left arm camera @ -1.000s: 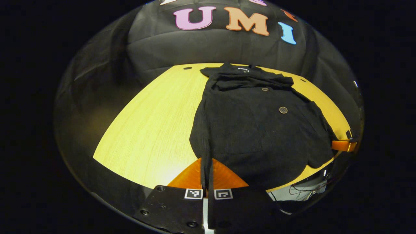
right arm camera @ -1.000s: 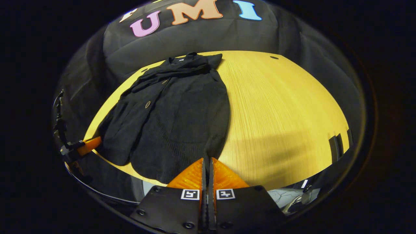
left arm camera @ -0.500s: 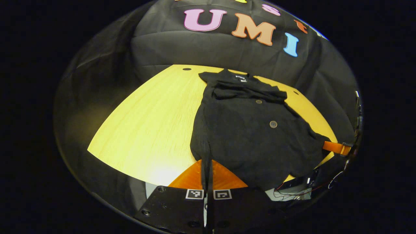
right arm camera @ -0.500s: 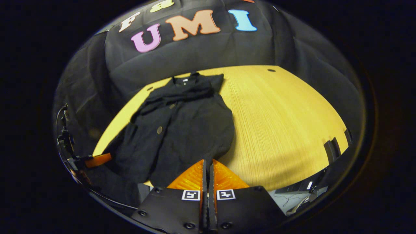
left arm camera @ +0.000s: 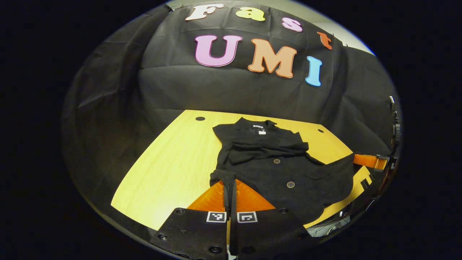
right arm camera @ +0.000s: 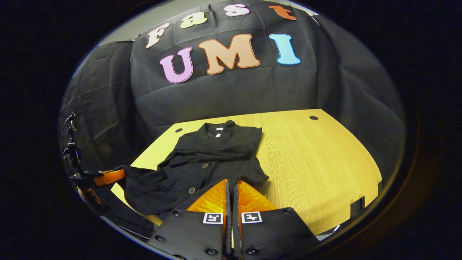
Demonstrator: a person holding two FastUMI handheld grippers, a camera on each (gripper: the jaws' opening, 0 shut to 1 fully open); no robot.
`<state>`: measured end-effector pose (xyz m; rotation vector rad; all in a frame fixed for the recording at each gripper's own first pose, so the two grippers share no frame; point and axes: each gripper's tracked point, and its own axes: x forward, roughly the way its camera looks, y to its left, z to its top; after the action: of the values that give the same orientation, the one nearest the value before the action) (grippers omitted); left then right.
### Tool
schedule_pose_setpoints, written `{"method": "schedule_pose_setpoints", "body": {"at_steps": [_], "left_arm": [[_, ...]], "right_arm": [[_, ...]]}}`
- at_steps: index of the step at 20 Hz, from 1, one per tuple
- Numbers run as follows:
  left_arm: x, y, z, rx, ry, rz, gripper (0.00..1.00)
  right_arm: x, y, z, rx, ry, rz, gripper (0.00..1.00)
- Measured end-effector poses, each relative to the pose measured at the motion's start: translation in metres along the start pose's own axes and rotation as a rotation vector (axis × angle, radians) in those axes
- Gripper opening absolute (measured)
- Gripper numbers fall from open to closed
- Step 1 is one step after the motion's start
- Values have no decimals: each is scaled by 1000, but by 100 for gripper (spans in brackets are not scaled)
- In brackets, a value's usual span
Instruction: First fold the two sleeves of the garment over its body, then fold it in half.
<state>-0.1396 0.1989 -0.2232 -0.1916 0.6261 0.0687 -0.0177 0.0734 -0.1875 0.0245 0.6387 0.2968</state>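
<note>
Two grippers pinch a black garment's hem. Left gripper (left arm camera: 230,187) is clenched on one bunched hem corner; right gripper (right arm camera: 231,187) is clenched on the other. Lifted at the hem, the buttoned garment (left arm camera: 278,159) lies collar-far on a yellow wooden table (right arm camera: 317,159), sleeves folded across its chest.

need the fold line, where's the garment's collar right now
In the left gripper view the collar lies at the garment's far end, on the table near the booth wall.

Hem: black buttoned knit garment (left arm camera: 281,169) lifted off the table, carried from lower frame toward centre.
Grippers: both raised.
</note>
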Motion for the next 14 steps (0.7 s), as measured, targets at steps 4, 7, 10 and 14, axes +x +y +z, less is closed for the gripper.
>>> {"method": "schedule_pose_setpoints", "body": {"at_steps": [4,7,10,14], "left_arm": [[15,3,25,11,-23,9,0],[31,5,40,15,-35,12,0],[47,5,55,23,-42,12,0],[66,8,75,37,-56,12,0]], "right_arm": [[10,3,27,-7,-33,12,4],[19,3,47,-8,-47,17,4],[28,2,66,-5,-58,19,4],[44,1,88,3,-67,21,4]]}}
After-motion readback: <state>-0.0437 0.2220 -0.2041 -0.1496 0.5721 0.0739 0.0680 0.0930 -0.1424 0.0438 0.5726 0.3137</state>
